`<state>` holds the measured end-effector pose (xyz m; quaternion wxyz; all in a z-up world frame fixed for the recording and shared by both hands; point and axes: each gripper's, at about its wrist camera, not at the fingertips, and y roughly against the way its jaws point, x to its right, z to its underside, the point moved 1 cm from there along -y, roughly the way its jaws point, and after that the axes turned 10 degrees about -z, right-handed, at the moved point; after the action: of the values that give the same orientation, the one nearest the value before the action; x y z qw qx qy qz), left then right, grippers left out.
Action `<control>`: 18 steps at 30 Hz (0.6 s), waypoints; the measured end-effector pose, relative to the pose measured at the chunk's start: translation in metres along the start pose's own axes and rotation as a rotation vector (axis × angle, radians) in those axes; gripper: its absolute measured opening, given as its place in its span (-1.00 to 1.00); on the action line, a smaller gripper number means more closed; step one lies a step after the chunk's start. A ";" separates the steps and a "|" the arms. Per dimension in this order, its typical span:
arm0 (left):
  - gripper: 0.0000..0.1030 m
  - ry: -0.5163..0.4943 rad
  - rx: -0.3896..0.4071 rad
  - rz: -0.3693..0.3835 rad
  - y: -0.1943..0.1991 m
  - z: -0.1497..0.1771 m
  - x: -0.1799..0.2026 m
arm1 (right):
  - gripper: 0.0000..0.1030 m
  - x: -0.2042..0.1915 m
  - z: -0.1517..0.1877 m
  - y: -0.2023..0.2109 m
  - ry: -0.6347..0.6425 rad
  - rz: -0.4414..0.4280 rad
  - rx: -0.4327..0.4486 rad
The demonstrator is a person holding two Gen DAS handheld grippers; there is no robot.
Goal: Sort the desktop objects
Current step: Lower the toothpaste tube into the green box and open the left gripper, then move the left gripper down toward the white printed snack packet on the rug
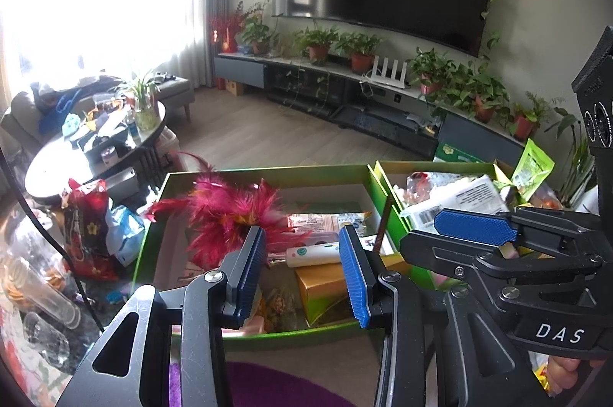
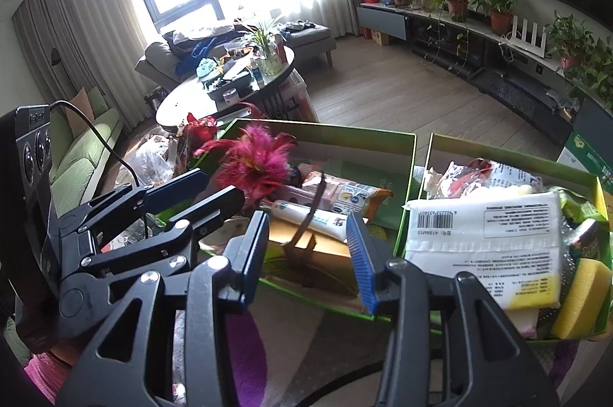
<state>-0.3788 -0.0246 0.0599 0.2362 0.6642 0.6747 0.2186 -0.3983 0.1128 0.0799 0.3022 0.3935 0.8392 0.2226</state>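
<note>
Both tongs hang released and empty, the left tongs over the near edge of the left box, just ahead. The right tongs sit beside them. A tube lies in that box between the right tongs' tips, with a feather duster ahead-left and a tissue pack in the right box.

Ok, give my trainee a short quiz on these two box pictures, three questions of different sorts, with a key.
1. True or false: the left claw is shut on the pink feather duster.
2. Which box holds the yellow sponge? A) left green box B) right green box
3. Fill in: the white tissue pack shows a printed ____.

Key: 1 false, both claws are open; 2 B; 3 barcode.
</note>
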 end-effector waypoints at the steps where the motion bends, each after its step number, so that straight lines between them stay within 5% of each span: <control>1: -0.24 0.001 0.001 0.000 0.004 0.000 0.000 | -0.17 -0.004 0.001 0.004 0.003 0.000 0.002; 4: -0.24 0.002 0.007 0.006 0.018 0.004 -0.002 | -0.17 -0.014 0.007 0.014 0.013 0.000 0.005; 8: 0.03 0.044 0.023 0.005 0.038 0.015 -0.012 | -0.17 -0.030 0.018 0.028 0.025 -0.008 0.012; 18: 0.05 0.040 0.029 -0.008 0.079 0.048 -0.027 | -0.11 -0.077 0.057 0.047 0.073 -0.050 -0.005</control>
<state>-0.2866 -0.0505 0.0702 0.2139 0.6604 0.6850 0.2210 -0.2957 0.0870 0.0934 0.2777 0.3634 0.8587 0.2313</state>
